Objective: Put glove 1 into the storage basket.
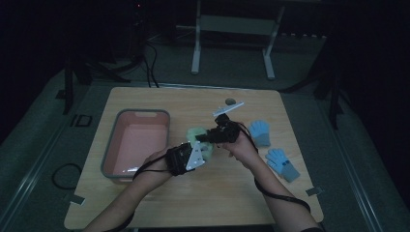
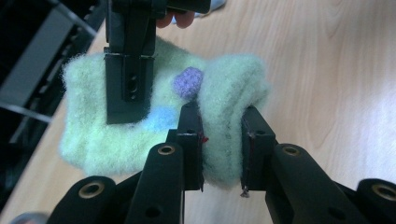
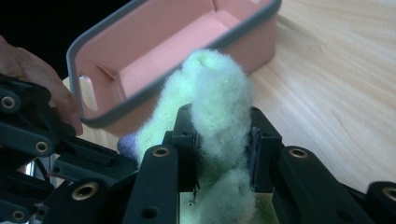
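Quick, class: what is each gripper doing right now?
Left gripper: closed on the fuzzy green mitten.
Right gripper: closed on the same mitten.

Bin point(image 1: 112, 145) on tabletop point(image 1: 193, 203) left side. Fuzzy glove point(image 1: 198, 137) mid-tabletop, just right of bin, btwn left claw point(image 1: 196, 154) & right claw point(image 1: 205, 137). Two gloves far right: one point(image 1: 260, 133) behind other point(image 1: 283, 164).
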A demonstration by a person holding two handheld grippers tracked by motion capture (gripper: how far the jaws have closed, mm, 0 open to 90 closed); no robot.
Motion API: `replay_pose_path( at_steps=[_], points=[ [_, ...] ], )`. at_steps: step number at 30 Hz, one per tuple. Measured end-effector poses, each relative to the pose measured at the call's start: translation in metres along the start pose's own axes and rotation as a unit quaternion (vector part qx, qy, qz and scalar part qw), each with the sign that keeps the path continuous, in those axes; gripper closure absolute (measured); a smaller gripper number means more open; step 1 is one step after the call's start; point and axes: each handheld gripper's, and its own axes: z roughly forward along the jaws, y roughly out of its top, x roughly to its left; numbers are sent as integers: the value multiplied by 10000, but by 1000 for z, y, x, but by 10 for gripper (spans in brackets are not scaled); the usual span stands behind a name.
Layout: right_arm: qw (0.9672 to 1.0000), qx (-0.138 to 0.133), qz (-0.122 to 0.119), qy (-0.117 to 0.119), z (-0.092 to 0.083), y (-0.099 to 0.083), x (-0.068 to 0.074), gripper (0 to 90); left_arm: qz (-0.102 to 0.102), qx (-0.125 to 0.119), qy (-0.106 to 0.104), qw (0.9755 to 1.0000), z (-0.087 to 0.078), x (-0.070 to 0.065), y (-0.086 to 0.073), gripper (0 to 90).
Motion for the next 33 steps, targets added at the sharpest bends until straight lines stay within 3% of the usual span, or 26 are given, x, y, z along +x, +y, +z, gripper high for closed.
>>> replay_pose_path(
  at_steps=[9,20,33],
  points=[
    [9998,7,-125,143,14,27,16,701,-66,120,168,9998,-23,11,-13,743],
    [9991,60,-270,325,44,57,33,702,-177,361,366,9985,-49,22,-36,743],
    [9972,252,-573,412,91,85,63,702,-389,659,522,9957,-75,28,-75,742]
  ],
)
